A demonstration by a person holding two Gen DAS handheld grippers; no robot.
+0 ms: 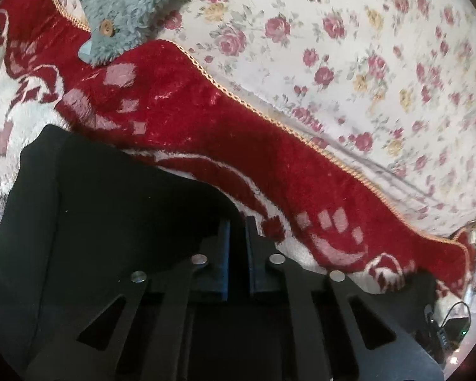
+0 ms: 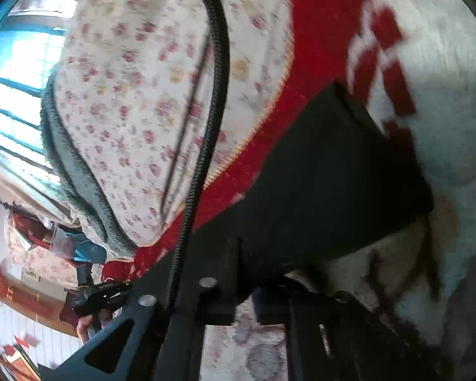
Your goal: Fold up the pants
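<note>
The black pants (image 1: 104, 209) lie folded on a red and white plush blanket (image 1: 181, 104). In the left wrist view my left gripper (image 1: 238, 241) has its jaws close together on an edge of the black fabric. In the right wrist view the pants (image 2: 327, 171) run from the jaws up and to the right. My right gripper (image 2: 244, 273) is shut on the near edge of the pants, and the view is tilted and blurred.
A floral sheet (image 1: 349, 63) covers the bed beyond the blanket. A grey fluffy garment with wooden buttons (image 1: 123, 6) lies at the back left. A black cable (image 2: 212, 95) crosses the right wrist view. A window (image 2: 12, 73) is at the far left.
</note>
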